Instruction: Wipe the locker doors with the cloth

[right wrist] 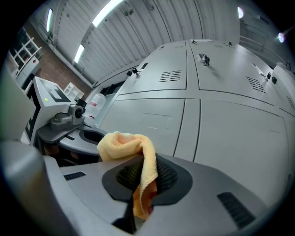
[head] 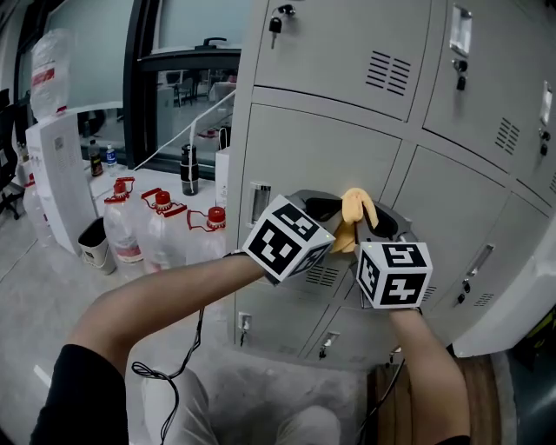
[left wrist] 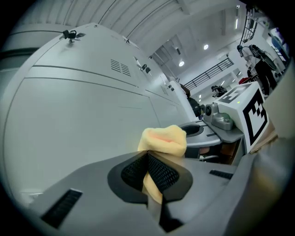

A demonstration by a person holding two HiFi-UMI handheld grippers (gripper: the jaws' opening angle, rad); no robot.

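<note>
A yellow cloth (head: 356, 213) hangs bunched between my two grippers, close in front of the grey locker doors (head: 321, 148). My left gripper (head: 320, 209) is shut on one end of it and my right gripper (head: 387, 226) on the other. In the left gripper view the cloth (left wrist: 163, 140) bulges above the closed left gripper (left wrist: 150, 173), with the locker door (left wrist: 83, 106) just beyond. In the right gripper view the cloth (right wrist: 129, 143) drapes over and down between the closed right gripper (right wrist: 143, 177), facing the door panels (right wrist: 221, 124).
Several large water jugs (head: 161, 230) with red caps stand on the floor left of the lockers, with a black bottle (head: 189, 169) and a white cup (head: 94, 245) nearby. A key (head: 275, 24) hangs in an upper lock. A cable (head: 174, 365) trails under my left arm.
</note>
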